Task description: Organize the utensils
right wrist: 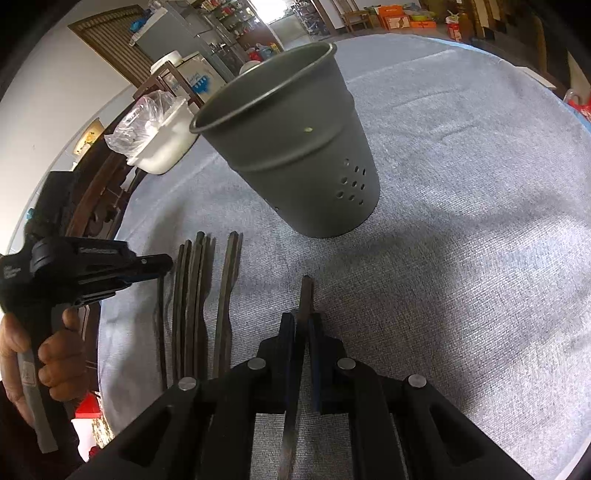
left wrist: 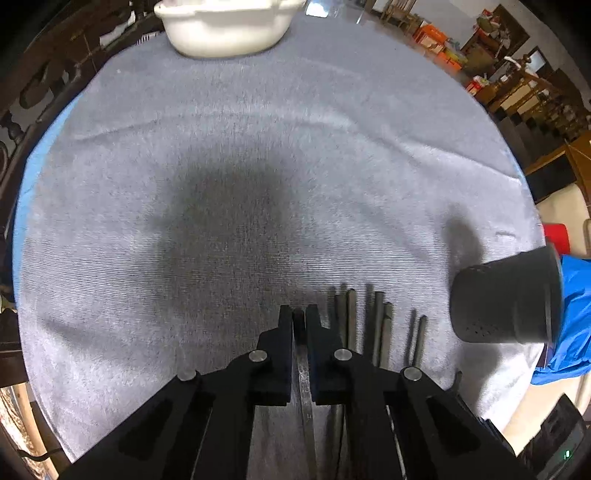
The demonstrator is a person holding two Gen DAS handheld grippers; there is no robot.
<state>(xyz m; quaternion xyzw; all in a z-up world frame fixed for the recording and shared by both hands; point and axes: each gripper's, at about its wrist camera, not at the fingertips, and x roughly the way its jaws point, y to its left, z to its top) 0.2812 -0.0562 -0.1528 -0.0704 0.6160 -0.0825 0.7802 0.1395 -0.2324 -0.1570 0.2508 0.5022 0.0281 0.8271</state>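
Observation:
Several dark utensil handles [right wrist: 199,295] lie side by side on the grey cloth; they also show in the left wrist view [left wrist: 369,325]. A dark grey holder cup [right wrist: 295,147] with small holes stands upright beyond them; in the left wrist view it [left wrist: 506,299] is at the right edge. My right gripper [right wrist: 303,317] is shut on one dark utensil [right wrist: 305,291], whose handle end pokes out forward. My left gripper [left wrist: 298,312] is shut on another utensil [left wrist: 304,376], low over the cloth. The left gripper also shows in the right wrist view [right wrist: 162,264], at the left end of the row.
A white plastic tub [left wrist: 221,26] sits at the far edge of the round table [left wrist: 221,129]; it shows in the right wrist view [right wrist: 162,147] with a clear bag in it. A blue cloth [left wrist: 572,314] lies behind the cup. Chairs and furniture ring the table.

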